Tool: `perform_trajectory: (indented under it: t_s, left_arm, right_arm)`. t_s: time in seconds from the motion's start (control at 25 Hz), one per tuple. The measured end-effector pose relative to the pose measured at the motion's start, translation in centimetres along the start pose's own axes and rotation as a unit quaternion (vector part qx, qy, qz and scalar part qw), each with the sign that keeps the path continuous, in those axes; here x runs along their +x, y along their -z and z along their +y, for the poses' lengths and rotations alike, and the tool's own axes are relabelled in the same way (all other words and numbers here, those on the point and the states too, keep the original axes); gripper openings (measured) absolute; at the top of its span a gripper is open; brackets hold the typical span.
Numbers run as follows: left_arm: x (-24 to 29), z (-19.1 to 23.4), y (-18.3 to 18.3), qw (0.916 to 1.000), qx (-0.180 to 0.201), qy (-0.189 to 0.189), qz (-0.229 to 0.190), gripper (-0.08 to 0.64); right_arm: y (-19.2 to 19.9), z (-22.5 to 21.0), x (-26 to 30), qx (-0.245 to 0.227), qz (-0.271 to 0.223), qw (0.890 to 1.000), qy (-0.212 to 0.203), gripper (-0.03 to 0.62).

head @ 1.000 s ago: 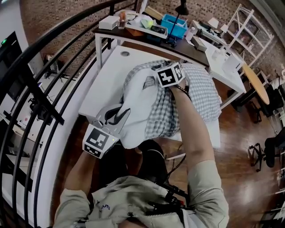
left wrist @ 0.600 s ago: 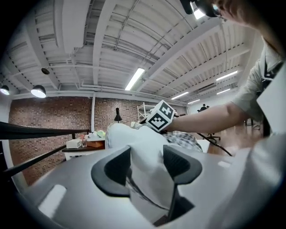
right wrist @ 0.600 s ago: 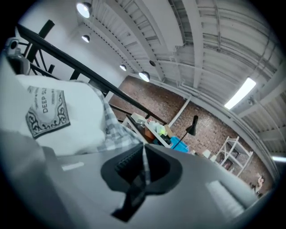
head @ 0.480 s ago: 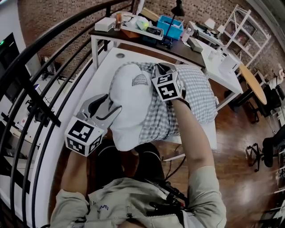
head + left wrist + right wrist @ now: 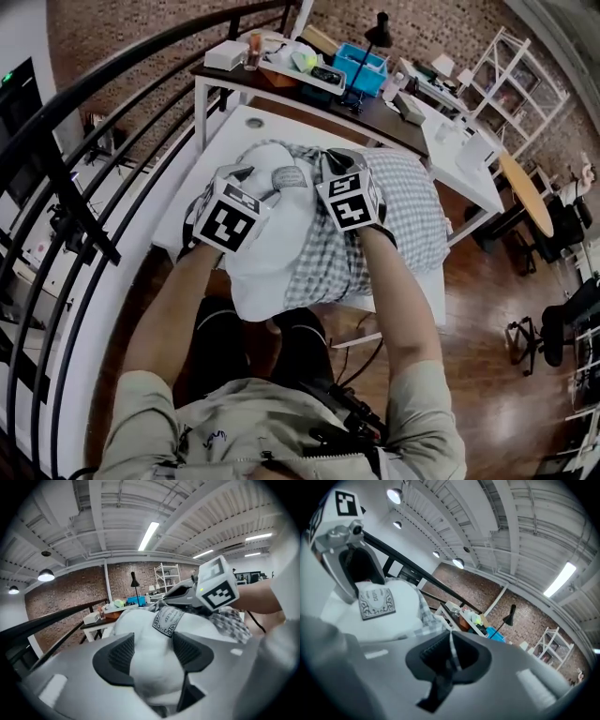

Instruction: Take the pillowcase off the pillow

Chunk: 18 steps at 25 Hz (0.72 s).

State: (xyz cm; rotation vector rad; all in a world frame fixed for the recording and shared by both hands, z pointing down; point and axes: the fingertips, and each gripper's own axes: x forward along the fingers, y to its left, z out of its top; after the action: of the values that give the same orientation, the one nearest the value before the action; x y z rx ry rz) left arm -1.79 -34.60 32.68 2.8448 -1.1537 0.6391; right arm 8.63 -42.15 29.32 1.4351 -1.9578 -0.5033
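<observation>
Pillowcase (image 5: 403,211), grey check, lies bunched over the right half of the white pillow (image 5: 267,253) on the white table (image 5: 234,127). Left: left gripper (image 5: 152,656) jaws have just been opening and stand wide apart, with the bare pillow end bulging between the pads, unpinched. Right: right gripper (image 5: 450,657) is clamped on a thin edge of check cloth near the pillow's label (image 5: 289,175). Judgement: left should bite pillow only, clear of the cloth, and hold firm while right draws the case away lengthwise
</observation>
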Motion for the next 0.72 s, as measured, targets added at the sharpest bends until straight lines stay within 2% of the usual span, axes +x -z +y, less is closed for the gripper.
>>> perform_trajectory:
  t_s: [0.04,0.12,0.16,0.24,0.32,0.44,0.56,0.64,0.72]
  left_arm:
    - [0.4,-0.1,0.5,0.9999,-0.008,0.001,0.007,0.263]
    - [0.9,-0.6,1.2,0.9999,-0.01,-0.001,0.002,0.148]
    - [0.9,-0.9,1.5,1.0,-0.004,-0.006,-0.003,0.09]
    - [0.6,-1.5,1.9,0.9997,0.008,-0.014,-0.016,0.043]
    - [0.1,-2.0,1.9,0.999,0.023,-0.021,-0.032,0.034]
    - [-0.8,-3.4,1.5,0.9959,0.065,-0.032,-0.055,0.03]
    - [-1.8,-5.5,1.1,0.987,0.133,-0.04,-0.08,0.028]
    - [-2.7,-6.6,0.7,0.9791,0.172,-0.049,-0.097,0.026]
    - [-3.7,-7.0,0.4,0.9733,0.192,-0.059,-0.111,0.026]
  right_arm:
    - [-0.1,0.2,-0.2,0.004,-0.004,1.0,-0.012,0.011]
    - [-0.9,0.0,-1.0,0.025,-0.026,0.999,-0.041,0.046]
    - [-1.7,-0.2,-1.5,0.038,-0.045,0.997,-0.057,0.077]
    - [-4.0,-0.3,-2.4,0.052,-0.082,0.991,-0.093,0.147]
    - [-5.8,0.8,-2.5,0.026,-0.095,0.987,-0.124,0.175]
    - [-6.6,3.5,-1.0,-0.044,-0.075,0.985,-0.15,0.193]
    - [-6.8,5.3,1.4,-0.05,-0.048,0.984,-0.164,0.184]
    - [-7.0,5.6,2.8,-0.055,-0.028,0.987,-0.15,0.015]
    - [-7.6,5.1,3.8,-0.07,-0.016,0.99,-0.118,0.011]
